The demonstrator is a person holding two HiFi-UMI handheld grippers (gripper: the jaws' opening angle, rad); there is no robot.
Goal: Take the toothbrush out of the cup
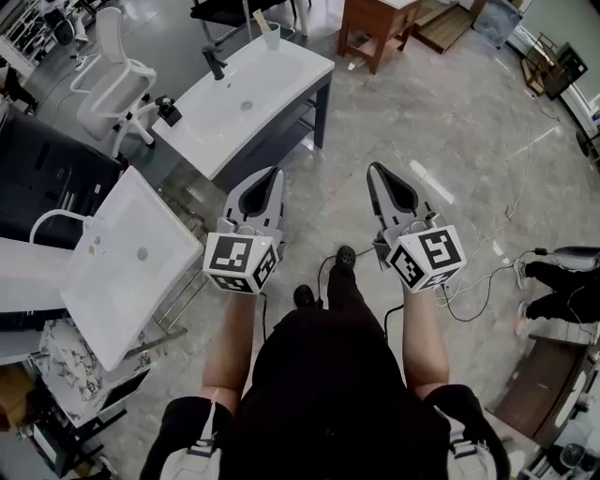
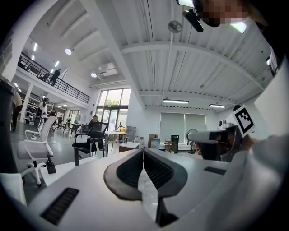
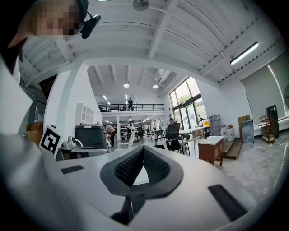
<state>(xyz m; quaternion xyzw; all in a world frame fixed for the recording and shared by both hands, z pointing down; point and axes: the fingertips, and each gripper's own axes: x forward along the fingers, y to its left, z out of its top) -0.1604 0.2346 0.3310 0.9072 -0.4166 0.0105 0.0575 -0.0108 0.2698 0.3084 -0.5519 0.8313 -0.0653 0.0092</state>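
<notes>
- The left tool (image 1: 277, 172) is clenched, its jaw tips together with nothing between them.
- The right tool (image 1: 374, 168), just beside it, is clenched and empty too.
- The cup (image 1: 272, 37), with the toothbrush (image 1: 259, 20) standing in it, sits well ahead of both tools on the white surface (image 1: 281, 80).

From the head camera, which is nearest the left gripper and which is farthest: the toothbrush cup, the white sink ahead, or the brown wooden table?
1. White sink, just ahead of the left gripper.
2. Toothbrush cup, on the sink's far corner.
3. Brown wooden table, beyond it, upper right.
</notes>
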